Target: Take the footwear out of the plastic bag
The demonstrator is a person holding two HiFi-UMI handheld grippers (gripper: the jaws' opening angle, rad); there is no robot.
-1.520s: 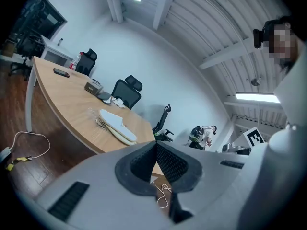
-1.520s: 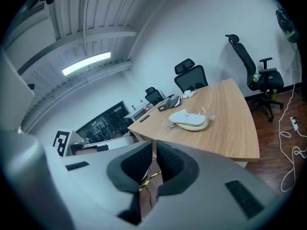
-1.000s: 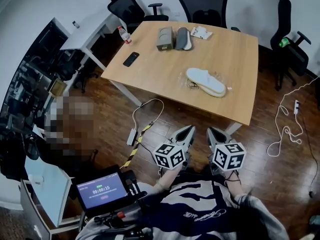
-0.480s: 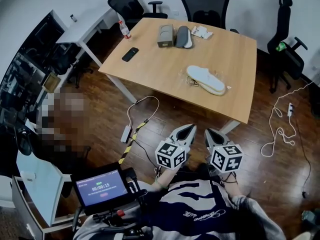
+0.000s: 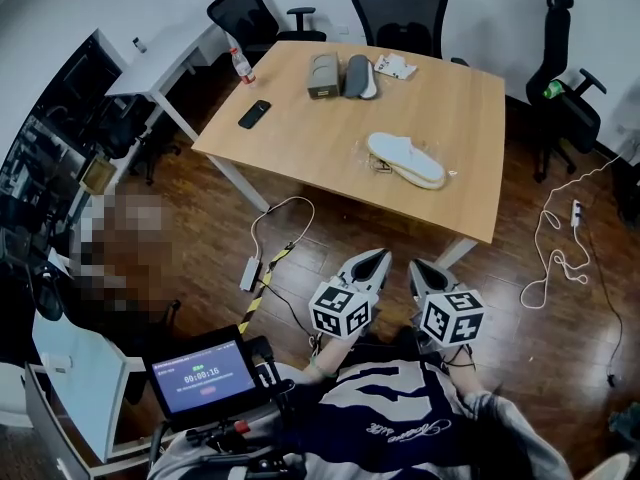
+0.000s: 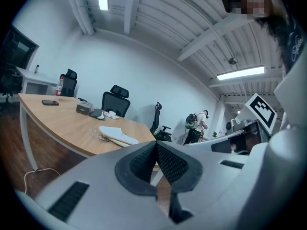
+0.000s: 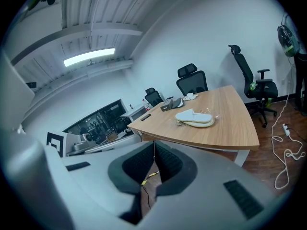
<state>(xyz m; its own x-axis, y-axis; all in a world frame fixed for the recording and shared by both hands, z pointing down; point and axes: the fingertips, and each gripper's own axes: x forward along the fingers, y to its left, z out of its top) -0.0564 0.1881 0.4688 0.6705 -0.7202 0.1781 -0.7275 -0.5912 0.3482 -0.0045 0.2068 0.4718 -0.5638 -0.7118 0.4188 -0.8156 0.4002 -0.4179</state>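
Observation:
A pair of white slippers in a clear plastic bag (image 5: 407, 160) lies on the wooden table (image 5: 300, 133), toward its right side. It shows too as the bagged slippers (image 6: 117, 135) in the left gripper view and the bagged slippers (image 7: 194, 118) in the right gripper view. My left gripper (image 5: 376, 258) and right gripper (image 5: 418, 266) are held side by side over the floor, well short of the table's near edge. Both are shut with nothing between the pads, and both point toward the table.
On the table's far end lie a grey box (image 5: 322, 75), a dark slipper (image 5: 357, 75), a card packet (image 5: 397, 65) and a black phone (image 5: 254, 114). Office chairs (image 5: 397, 8) ring the table. Cables (image 5: 550, 243) and a power strip (image 5: 249, 273) lie on the floor. A timer screen (image 5: 202, 375) sits at my lower left.
The view has shifted slightly, so the table sits a bit higher and further left in the frame. Both grippers stay shut and side by side, keeping nearly the same spot.

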